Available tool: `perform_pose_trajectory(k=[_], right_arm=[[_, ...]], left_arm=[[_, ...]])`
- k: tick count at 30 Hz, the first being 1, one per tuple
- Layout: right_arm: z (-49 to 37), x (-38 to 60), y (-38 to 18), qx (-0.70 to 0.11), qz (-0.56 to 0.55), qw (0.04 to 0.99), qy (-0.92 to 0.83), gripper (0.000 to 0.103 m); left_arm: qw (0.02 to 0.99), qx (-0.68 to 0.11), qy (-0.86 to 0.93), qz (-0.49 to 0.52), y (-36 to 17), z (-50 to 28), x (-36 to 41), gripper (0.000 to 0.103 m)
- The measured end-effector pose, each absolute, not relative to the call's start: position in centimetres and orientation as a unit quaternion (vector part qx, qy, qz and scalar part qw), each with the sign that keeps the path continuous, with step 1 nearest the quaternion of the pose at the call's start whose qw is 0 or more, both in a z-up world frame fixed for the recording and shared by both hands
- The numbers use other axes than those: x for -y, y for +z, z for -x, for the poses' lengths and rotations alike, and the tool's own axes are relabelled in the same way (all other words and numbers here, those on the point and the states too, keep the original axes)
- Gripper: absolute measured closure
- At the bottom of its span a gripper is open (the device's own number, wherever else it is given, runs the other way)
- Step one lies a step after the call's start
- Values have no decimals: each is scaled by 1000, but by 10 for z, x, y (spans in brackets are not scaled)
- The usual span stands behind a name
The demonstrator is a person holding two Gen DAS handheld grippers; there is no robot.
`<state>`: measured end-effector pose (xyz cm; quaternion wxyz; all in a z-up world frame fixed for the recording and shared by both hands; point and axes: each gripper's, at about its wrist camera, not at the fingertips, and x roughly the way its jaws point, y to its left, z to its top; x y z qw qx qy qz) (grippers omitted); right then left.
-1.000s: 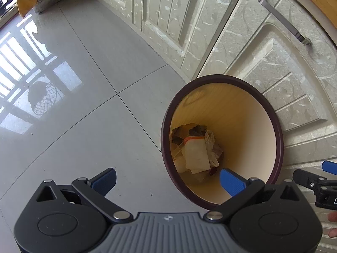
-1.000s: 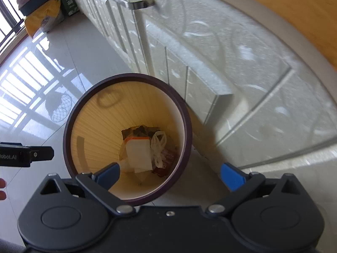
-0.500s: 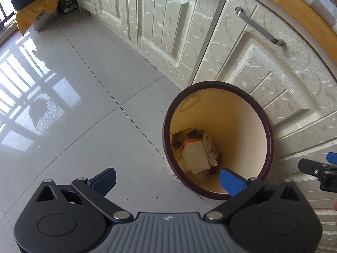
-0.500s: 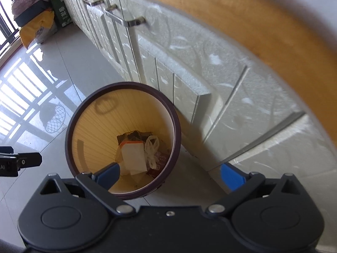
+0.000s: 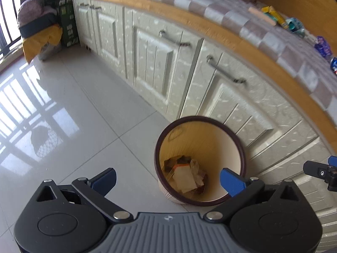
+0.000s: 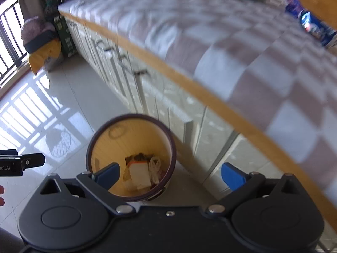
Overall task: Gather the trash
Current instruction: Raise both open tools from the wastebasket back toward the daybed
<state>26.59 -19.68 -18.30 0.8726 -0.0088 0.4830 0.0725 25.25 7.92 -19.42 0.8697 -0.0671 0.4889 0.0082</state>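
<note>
Both grippers rose; right view alone shows counter wrappers [image 6: 316, 28].

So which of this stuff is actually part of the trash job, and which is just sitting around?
Part of the job:
- bin on the floor, scraps inside
- wrappers littered on the checked cloth
- left gripper and right gripper, both open and empty

Just lying about:
- yellow sack
- green box
- cupboards

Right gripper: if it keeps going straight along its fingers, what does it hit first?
Probably the cabinet front below the counter edge, just right of the bin. The right gripper is open and empty. Depth is unclear through the fisheye blur.
</note>
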Motion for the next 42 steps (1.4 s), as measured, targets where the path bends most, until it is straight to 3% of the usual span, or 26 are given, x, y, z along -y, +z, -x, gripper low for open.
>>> perform_pose_trajectory(k=[13, 26, 34, 42], right_arm=[[-226, 240, -77, -361, 2, 931, 48, 0], [-211, 302, -10, -220, 38, 975, 0, 0], [-250, 342, -6, -185, 104, 975, -69, 0], [-315, 376, -36, -205, 175, 957, -108, 0]], left_arm=[[921, -383, -40, 59, -105, -231, -40, 0], [960, -256, -107, 20, -33, -258, 27, 0], [973, -198, -121, 0, -14, -319, 62, 0], [972, -200, -122, -11, -40, -414, 93, 0]])
